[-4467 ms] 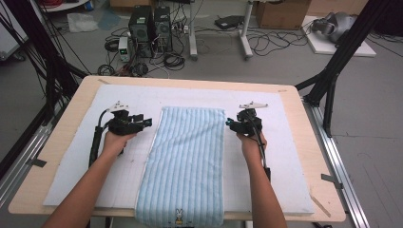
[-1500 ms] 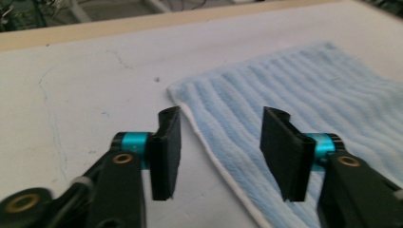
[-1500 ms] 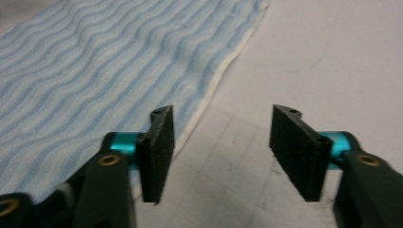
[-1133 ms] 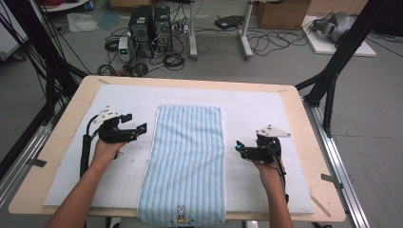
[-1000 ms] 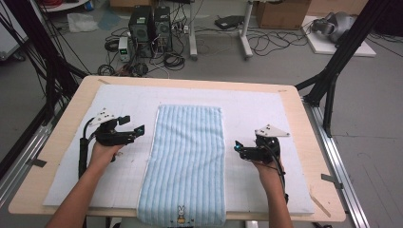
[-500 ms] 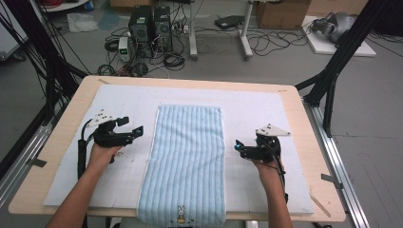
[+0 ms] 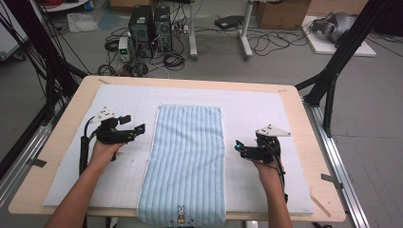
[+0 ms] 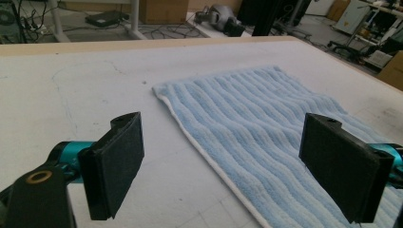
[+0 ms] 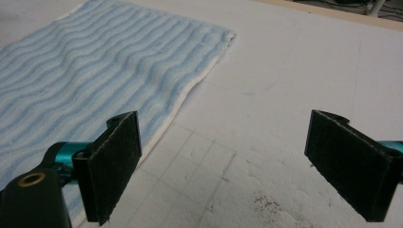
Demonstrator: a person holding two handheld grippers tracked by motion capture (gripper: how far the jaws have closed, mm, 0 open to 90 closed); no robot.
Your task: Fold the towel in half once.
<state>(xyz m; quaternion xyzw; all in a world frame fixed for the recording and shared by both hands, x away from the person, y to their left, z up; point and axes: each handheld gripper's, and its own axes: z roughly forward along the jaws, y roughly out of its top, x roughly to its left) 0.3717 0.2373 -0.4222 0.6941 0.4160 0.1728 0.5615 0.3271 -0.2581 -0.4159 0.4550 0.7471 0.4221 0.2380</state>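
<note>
Both wide open, the left gripper at nine o'clock and right gripper at three o'clock are flanking the towel, likely needing next to be closing on its long edges for folding.

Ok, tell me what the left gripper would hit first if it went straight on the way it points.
Most likely the blue striped towel. The left gripper, jaws wide open, points at the towel's long left edge just ahead, with only bare white mat between. Its height above the mat is hard to judge.
</note>
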